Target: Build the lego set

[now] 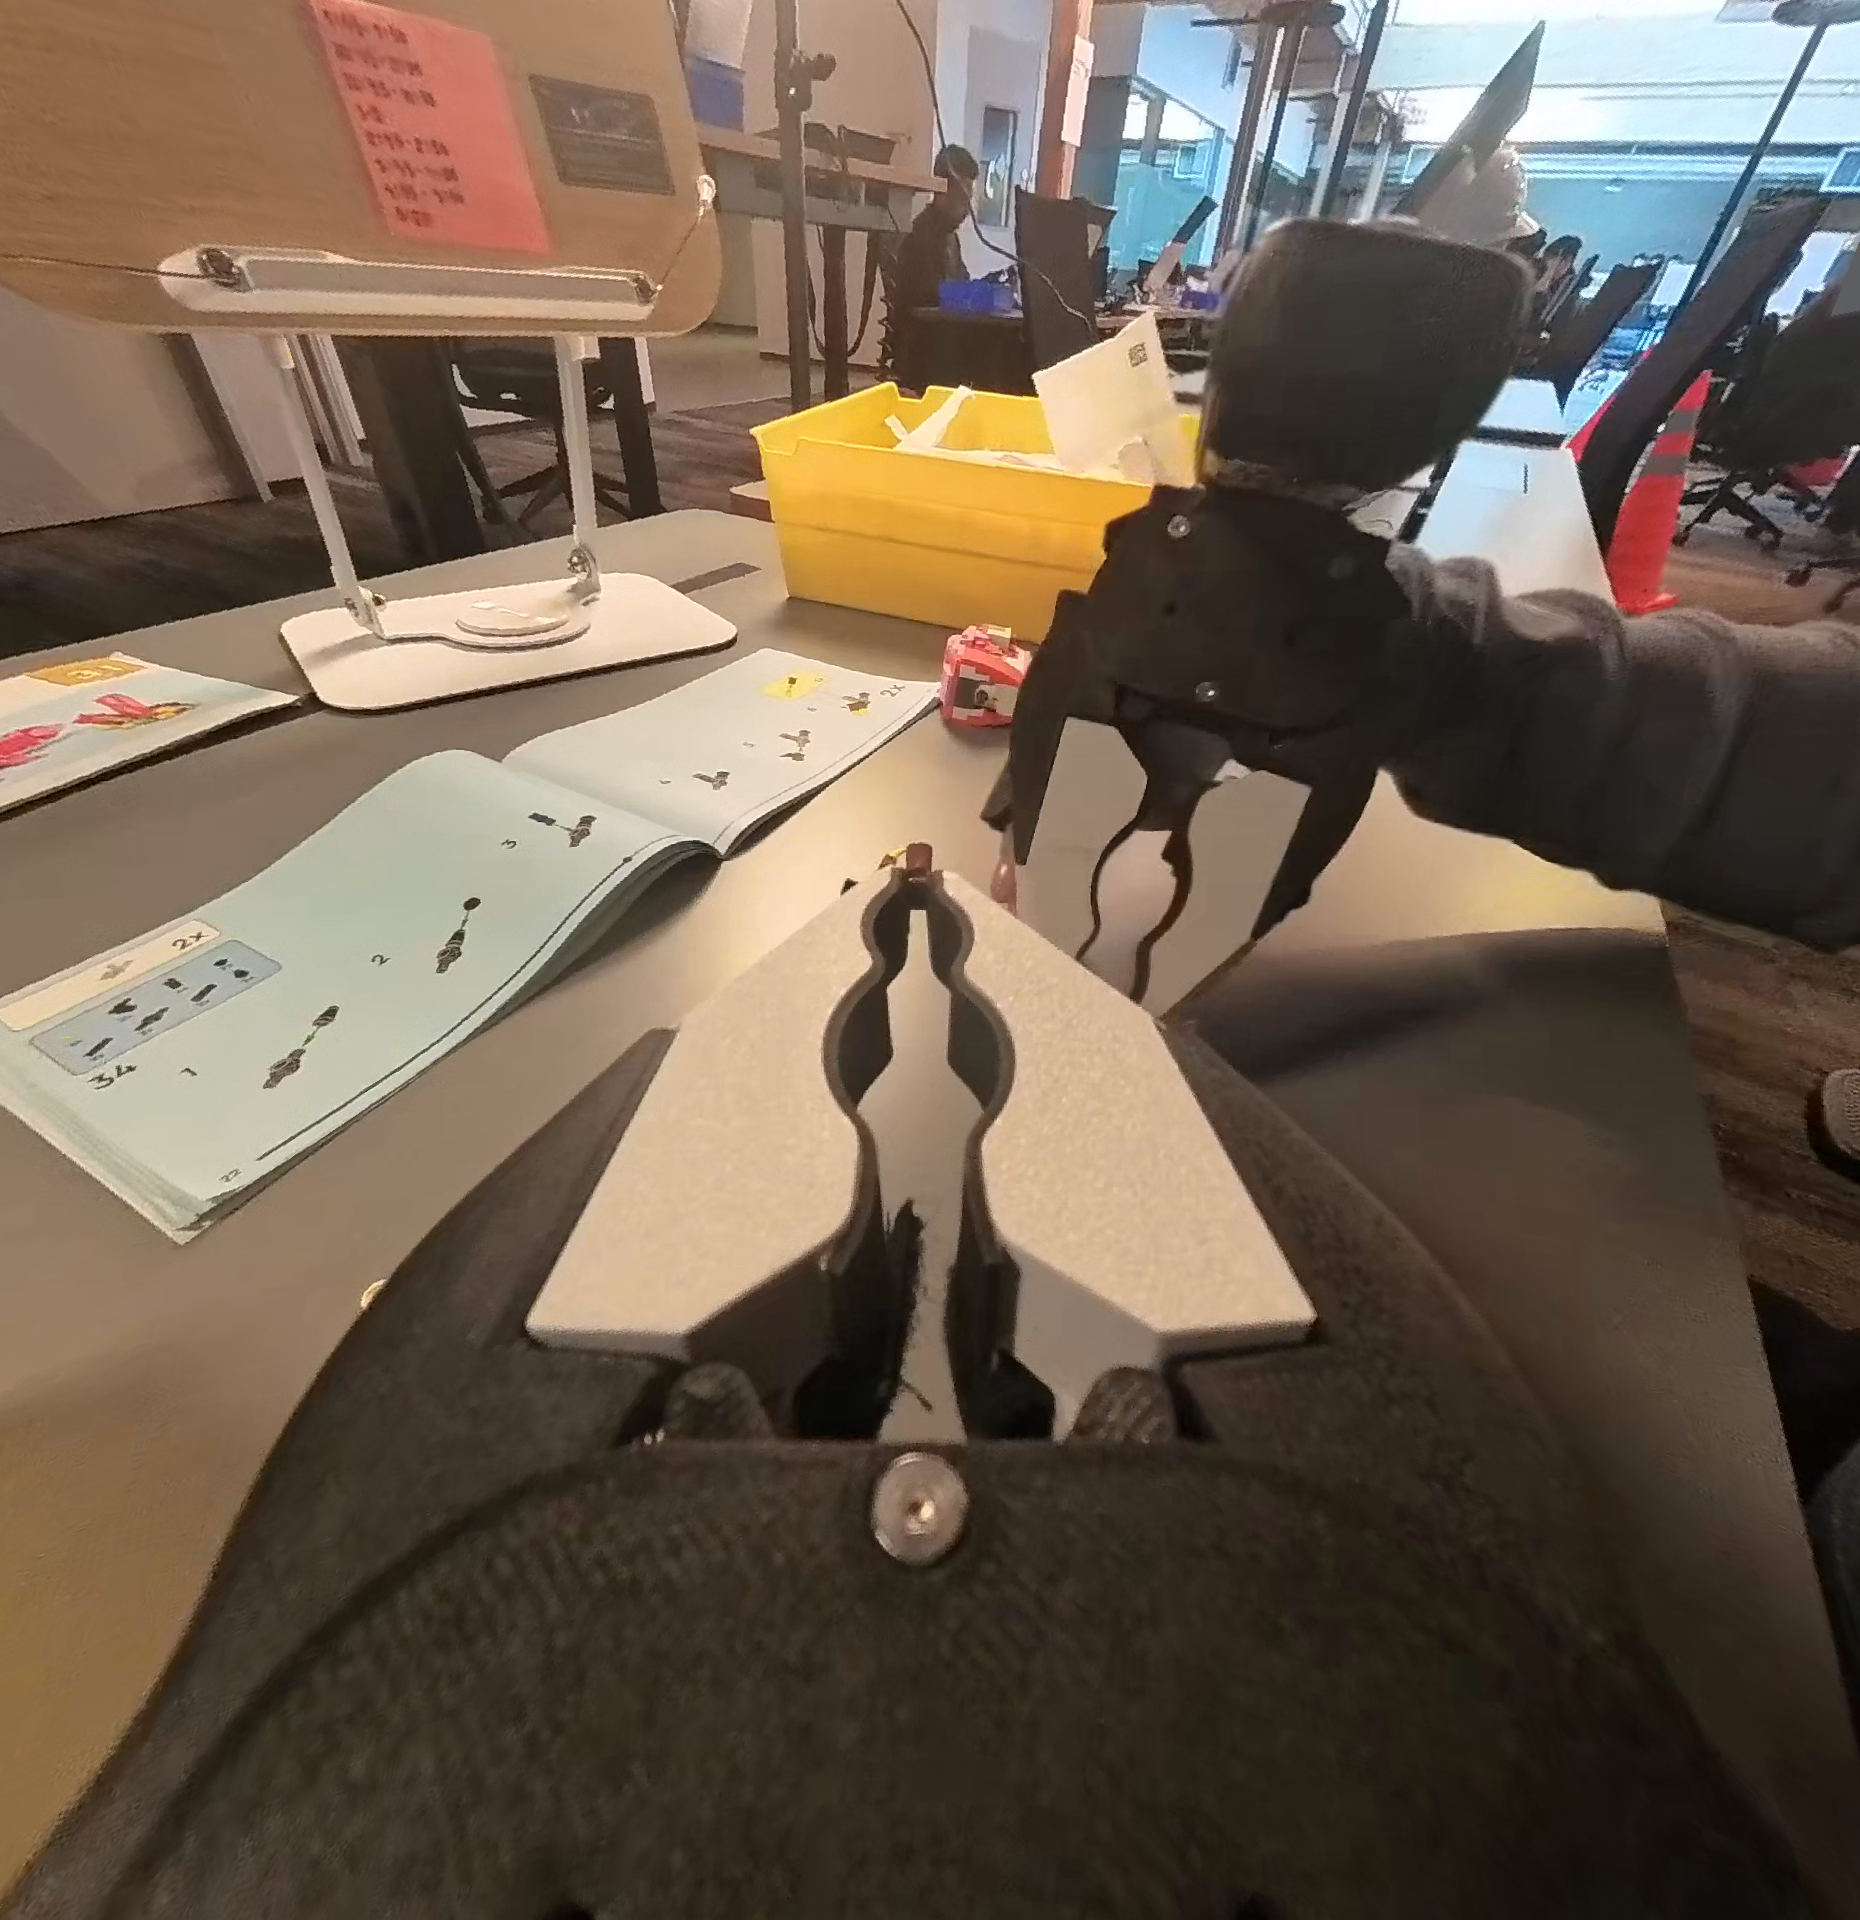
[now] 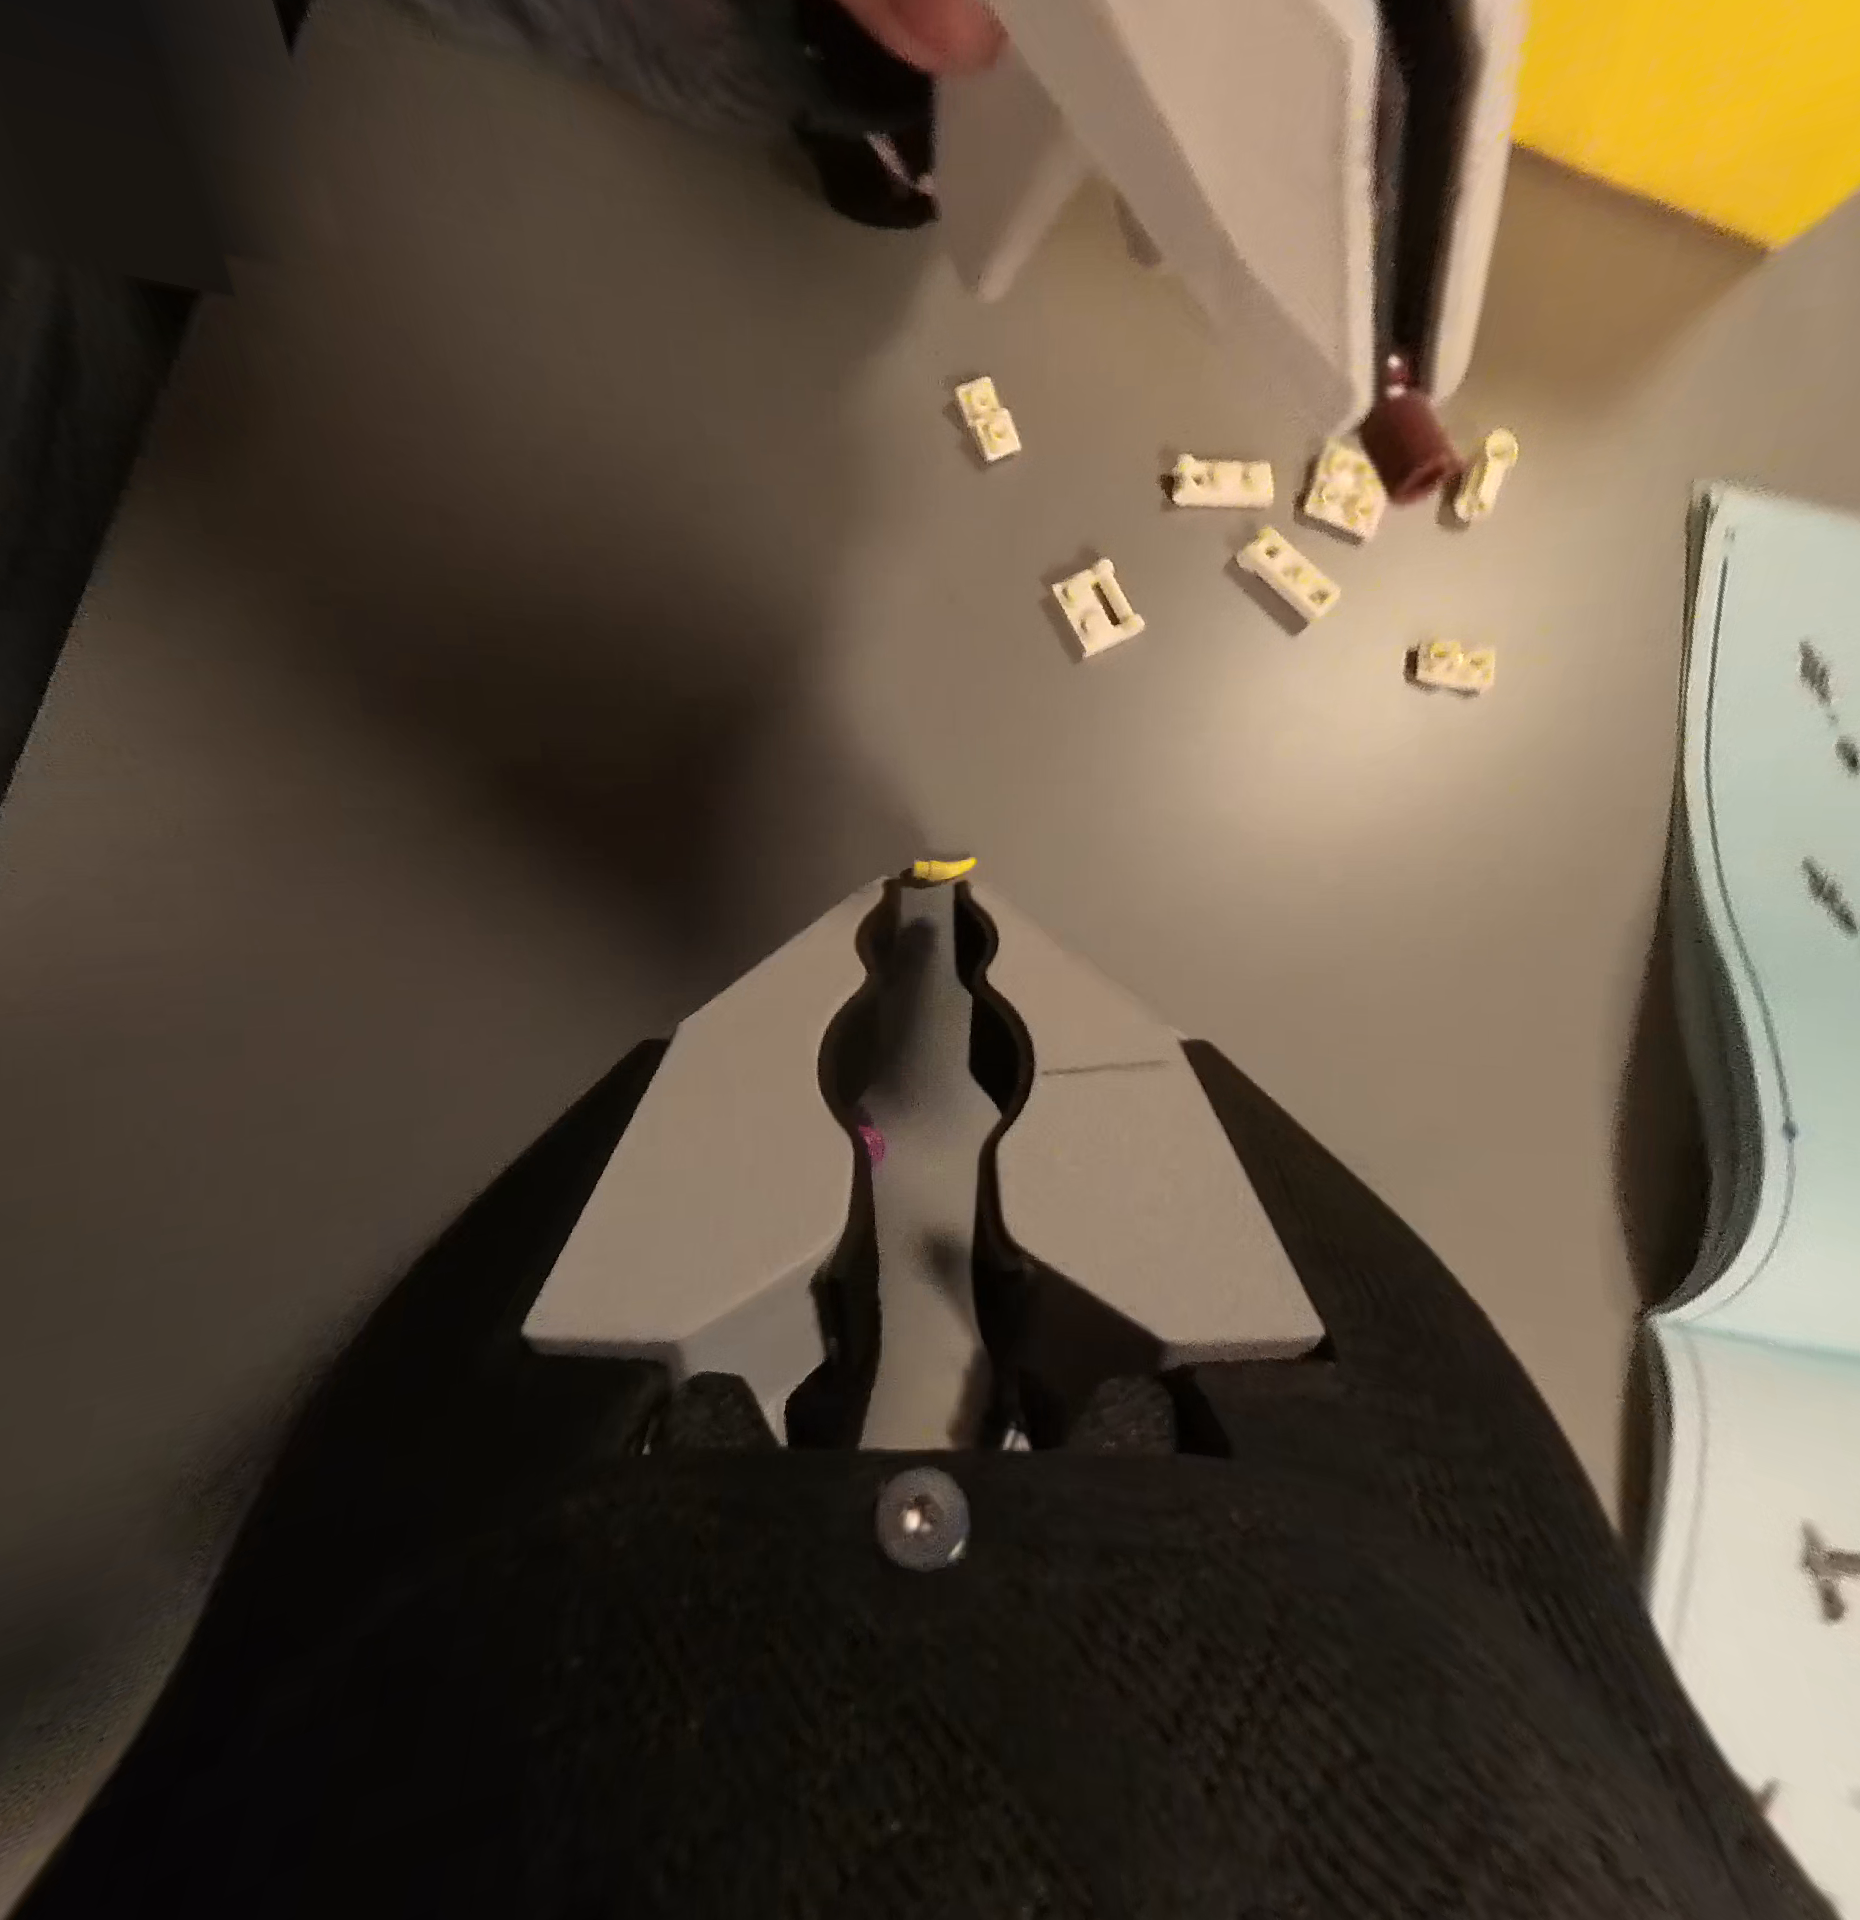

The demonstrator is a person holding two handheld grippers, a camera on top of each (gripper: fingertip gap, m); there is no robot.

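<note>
The left gripper (image 1: pixel 918 881) has its jaws pressed together on a small dark brown piece (image 1: pixel 918 858), which protrudes just past the fingertips. In the right wrist view the same brown piece (image 2: pixel 1409 449) hangs at the tips of that gripper above a scatter of small cream bricks (image 2: pixel 1222 481) lying on the grey worktop (image 2: pixel 593 468).

The right gripper (image 2: pixel 931 881) has its jaws nearly together, pinching a small curved yellow piece (image 2: pixel 941 869) at the very tips. It points down at a bare part of the worktop, apart from the cream bricks. In the left wrist view the right gripper (image 1: pixel 1123 940) is held by a person's sleeved arm (image 1: pixel 1632 727) to the right of the left gripper.

An open pale blue instruction booklet (image 1: pixel 386 914) lies flat on the worktop to the left of the left gripper. Behind it stand a white stand base (image 1: pixel 510 634) carrying a wooden board (image 1: pixel 230 135), a yellow bin (image 1: pixel 926 509) holding white paper, and a small pink brick model (image 1: pixel 983 686) just in front of the bin.
</note>
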